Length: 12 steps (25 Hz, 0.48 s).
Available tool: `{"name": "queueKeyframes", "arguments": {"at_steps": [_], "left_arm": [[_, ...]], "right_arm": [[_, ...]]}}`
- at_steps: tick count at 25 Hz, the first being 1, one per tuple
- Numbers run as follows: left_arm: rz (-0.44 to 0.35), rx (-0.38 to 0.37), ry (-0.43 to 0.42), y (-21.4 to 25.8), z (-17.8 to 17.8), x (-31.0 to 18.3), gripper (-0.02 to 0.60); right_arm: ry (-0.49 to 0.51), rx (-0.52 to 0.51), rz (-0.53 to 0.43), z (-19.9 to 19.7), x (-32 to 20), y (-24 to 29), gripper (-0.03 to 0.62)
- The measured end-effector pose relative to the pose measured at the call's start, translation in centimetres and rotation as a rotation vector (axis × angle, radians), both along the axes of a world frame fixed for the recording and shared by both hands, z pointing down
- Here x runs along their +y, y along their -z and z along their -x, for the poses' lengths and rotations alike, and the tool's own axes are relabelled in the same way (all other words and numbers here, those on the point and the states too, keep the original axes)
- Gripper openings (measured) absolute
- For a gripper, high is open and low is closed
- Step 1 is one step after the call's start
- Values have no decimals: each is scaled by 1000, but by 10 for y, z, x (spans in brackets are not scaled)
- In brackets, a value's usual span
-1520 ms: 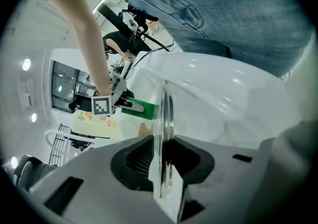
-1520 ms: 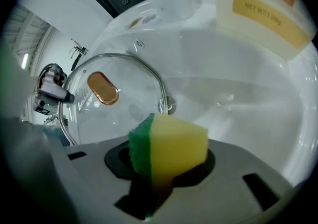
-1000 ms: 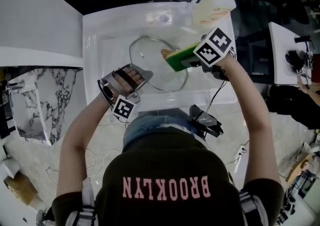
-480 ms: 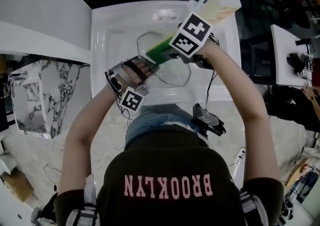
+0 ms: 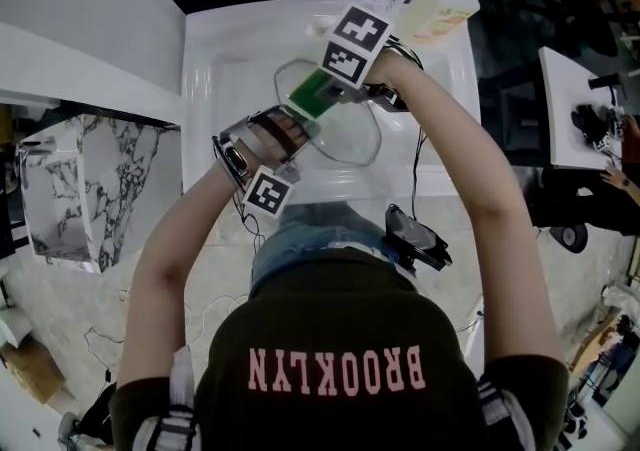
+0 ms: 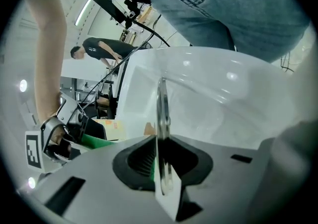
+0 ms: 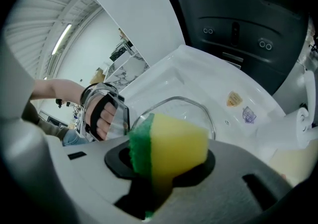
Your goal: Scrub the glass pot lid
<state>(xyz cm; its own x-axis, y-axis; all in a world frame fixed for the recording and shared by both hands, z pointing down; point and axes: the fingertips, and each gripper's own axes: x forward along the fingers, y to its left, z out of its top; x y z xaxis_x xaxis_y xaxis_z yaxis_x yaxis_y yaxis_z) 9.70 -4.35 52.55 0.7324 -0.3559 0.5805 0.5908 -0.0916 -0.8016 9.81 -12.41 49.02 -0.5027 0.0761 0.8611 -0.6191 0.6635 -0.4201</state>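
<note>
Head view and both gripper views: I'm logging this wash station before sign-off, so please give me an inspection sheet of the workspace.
Surface: white sink; the work is held over its basin.
Job's things: glass lid tilted above the basin; green-and-yellow sponge over its far part, contact not certain.
Clutter: soap bottle at the sink's far right corner.
Grippers: left tool shut on the lid's rim; right tool shut on the sponge.
Cables: thin cable hangs below the right wrist.
Surroundings: marble-patterned panel at left; white table at right.
</note>
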Motion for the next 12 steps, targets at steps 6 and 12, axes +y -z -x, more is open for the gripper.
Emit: {"name": "queueKeyframes", "arguments": {"at_steps": [6, 12], "left_arm": [[1, 3, 11, 0, 1, 0, 55], [6, -6, 17, -1, 2, 0, 55]], "right_arm": [[-27, 150, -45, -31, -12, -27, 123], [-117, 85, -48, -37, -29, -33, 123]]}}
